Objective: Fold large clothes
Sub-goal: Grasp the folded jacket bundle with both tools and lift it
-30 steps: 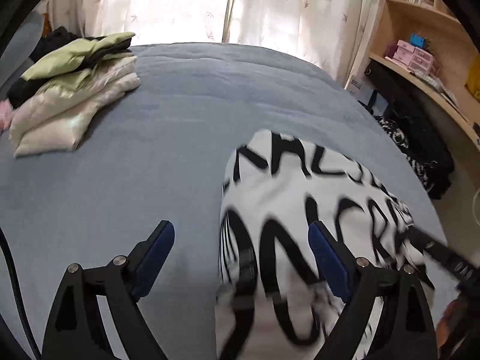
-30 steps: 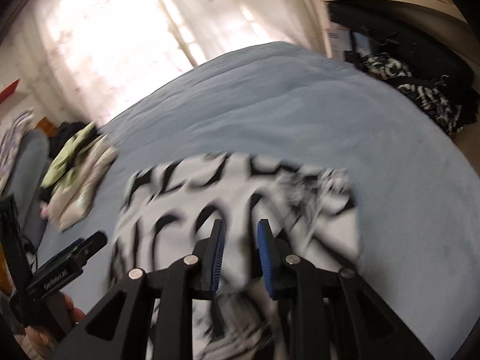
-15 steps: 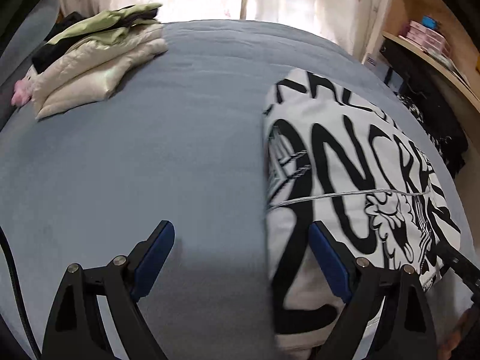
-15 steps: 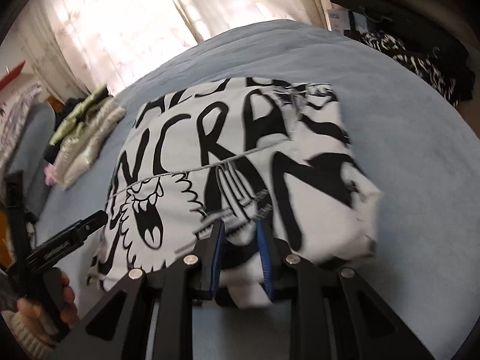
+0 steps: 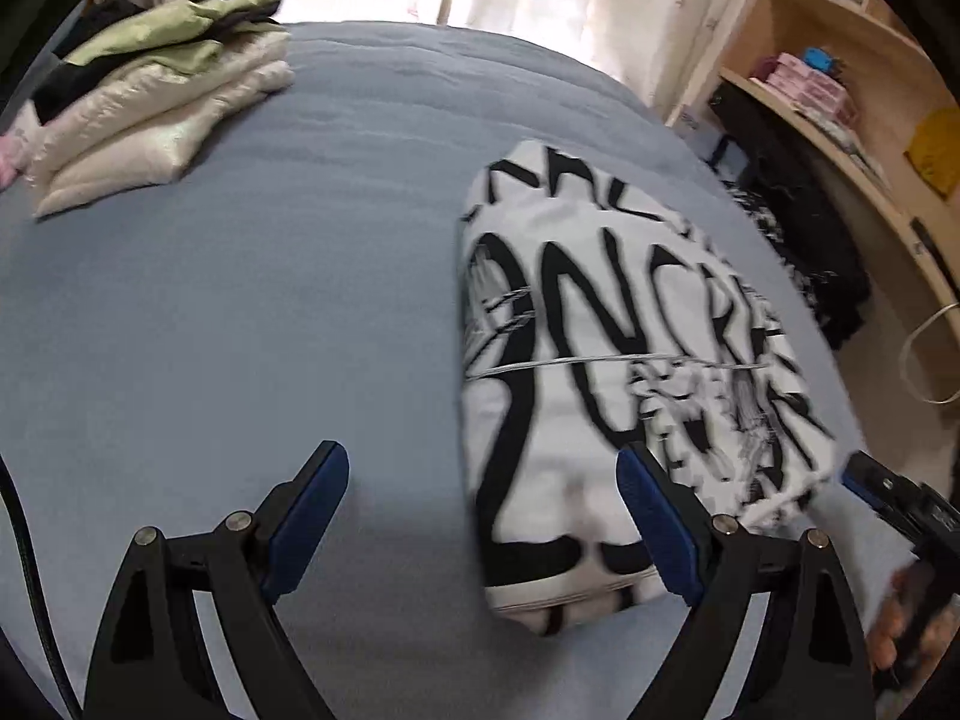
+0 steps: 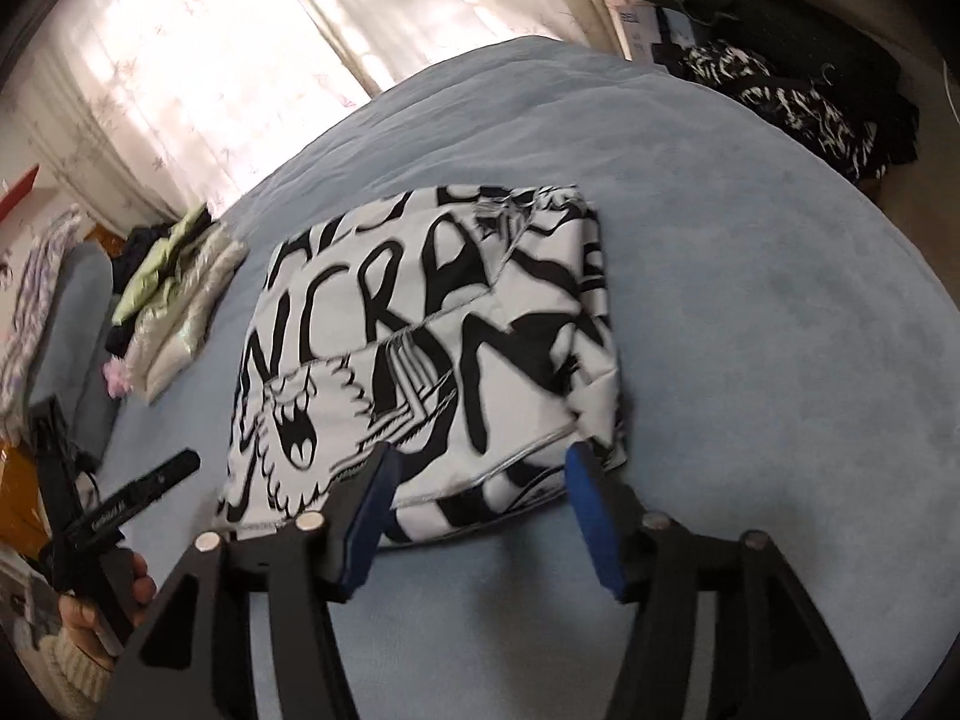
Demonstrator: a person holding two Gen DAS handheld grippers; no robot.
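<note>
— Blue pads first: how do your jaws stand?

— On my right gripper (image 6: 480, 507) they have just been opening; its pads stand apart at the near hem of the black-and-white printed garment (image 6: 432, 324), no longer pinching cloth. My left gripper (image 5: 480, 525) gapes wide, one pad over bare blue bedspread (image 5: 252, 312), the other against the garment's near corner, gripping nothing.

— Where does the garment lie from you?

— Folded into a block on the bedspread, directly ahead of my right jaws, centre of that frame. In the left view it sits right of centre, so my right hand is nearer.

— Its long axis?

— Running away from me, lower edge toward the upper frame, with a seam crossing it midway.

— And beyond?

— A stack of pale folded clothes (image 5: 156, 96) lies well apart at upper left, before the curtains (image 6: 198, 54). I judge the fold finished, or one more fold end-over-end along that axis.
</note>
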